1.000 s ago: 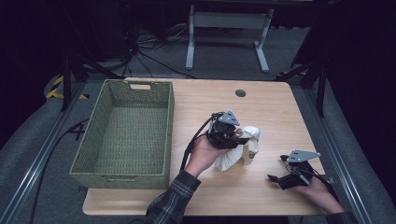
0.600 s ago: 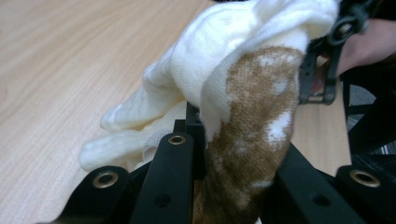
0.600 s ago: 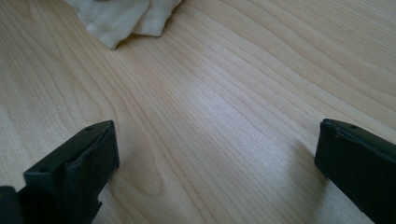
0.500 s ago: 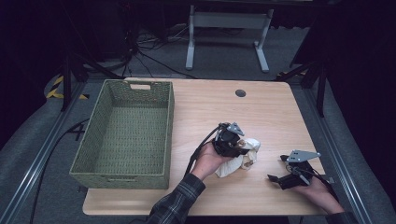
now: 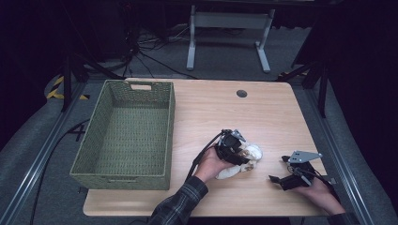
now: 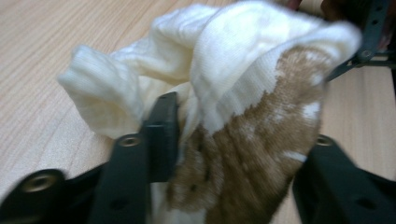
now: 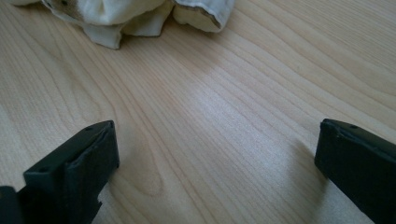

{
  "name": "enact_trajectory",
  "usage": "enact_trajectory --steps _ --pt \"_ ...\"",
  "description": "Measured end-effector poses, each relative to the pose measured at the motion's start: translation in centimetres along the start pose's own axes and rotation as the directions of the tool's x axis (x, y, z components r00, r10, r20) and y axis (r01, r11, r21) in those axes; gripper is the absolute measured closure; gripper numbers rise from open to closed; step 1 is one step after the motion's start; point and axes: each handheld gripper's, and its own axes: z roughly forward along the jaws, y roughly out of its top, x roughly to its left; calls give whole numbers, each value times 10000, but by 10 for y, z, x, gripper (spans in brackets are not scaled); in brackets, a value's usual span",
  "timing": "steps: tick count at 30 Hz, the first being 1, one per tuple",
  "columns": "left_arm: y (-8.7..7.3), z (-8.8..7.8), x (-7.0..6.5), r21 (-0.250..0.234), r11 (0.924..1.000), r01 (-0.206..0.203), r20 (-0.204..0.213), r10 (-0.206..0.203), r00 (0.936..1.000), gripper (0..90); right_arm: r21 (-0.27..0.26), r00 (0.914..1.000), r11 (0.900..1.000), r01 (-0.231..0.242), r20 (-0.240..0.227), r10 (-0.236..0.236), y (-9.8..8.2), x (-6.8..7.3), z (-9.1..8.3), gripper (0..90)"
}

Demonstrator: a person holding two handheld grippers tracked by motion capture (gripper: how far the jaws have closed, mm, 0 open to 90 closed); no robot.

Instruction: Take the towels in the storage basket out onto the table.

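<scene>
A cream knitted sock with a brown patch (image 5: 249, 153) lies bunched on the wooden table (image 5: 220, 110), right of centre near the front. My left gripper (image 5: 241, 158) rests low over it, pointing right. In the left gripper view the sock (image 6: 243, 60) bulges between the jaws of that gripper (image 6: 243, 135); they have just been opening and stand apart, no longer pinching the cloth. My right gripper (image 5: 278, 169) sits on the table to the sock's right, open with bare wood between its jaws (image 7: 215, 144). The sock's edge (image 7: 121, 14) shows beyond them.
A green woven basket (image 5: 119, 177), empty, stands on the table's left half. A round cable hole (image 5: 241, 93) is at the back of the table. A white stand leg (image 5: 229, 21) and cables lie on the floor beyond.
My left gripper has come down and a little rightwards with the sock, setting it on the table, and its jaws have spread. The right gripper has stayed put.
</scene>
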Motion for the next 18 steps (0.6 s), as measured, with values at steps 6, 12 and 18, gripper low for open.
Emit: enact_trajectory --steps 6,12,18 --pt "1 -23 -8 -466 9988 -173 -182 165 9997 380 2 10000 10000 20 -12 -20 0 0 0 0" --pt "-7 -51 -7 -925 9955 -178 -479 135 9988 422 5 10000 10000 19 -14 -19 0 0 0 0" --pt "-15 -53 4 -917 9954 291 -1128 -394 9928 563 -1 10000 10000 27 -16 -27 0 0 0 0"
